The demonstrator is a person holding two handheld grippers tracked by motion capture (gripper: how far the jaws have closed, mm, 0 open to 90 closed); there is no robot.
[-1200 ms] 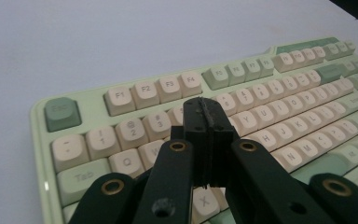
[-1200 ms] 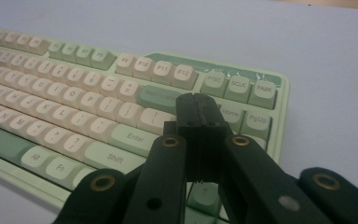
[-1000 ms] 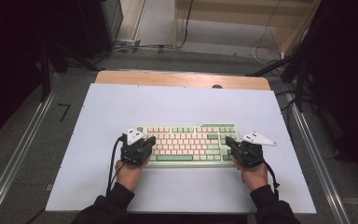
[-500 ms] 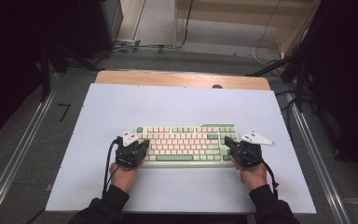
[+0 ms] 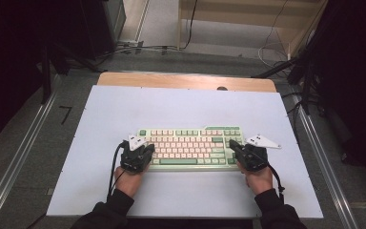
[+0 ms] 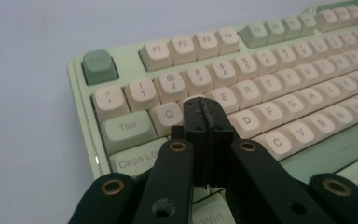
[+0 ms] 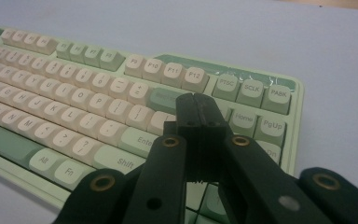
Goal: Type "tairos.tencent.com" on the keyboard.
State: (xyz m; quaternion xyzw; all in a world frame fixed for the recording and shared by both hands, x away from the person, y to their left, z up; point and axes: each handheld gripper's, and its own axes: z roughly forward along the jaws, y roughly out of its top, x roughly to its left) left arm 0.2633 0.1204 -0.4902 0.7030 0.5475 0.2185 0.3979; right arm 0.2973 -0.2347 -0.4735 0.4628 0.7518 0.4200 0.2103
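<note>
Keyboard [image 5: 190, 145] lies flat on the white desk [image 5: 181, 107]; the left gripper [image 6: 204, 111] and right gripper [image 7: 196, 108] hover over its 2 ends, jaws pressed together, empty.

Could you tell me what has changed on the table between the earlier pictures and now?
The left gripper has slipped a little toward the keyboard's left end and the near edge. Nothing was taken hold of or let go: both grippers stay shut with nothing between the jaws. The right gripper keeps its place over the keyboard's right end, and the keyboard lies where it was on the white table.
</note>
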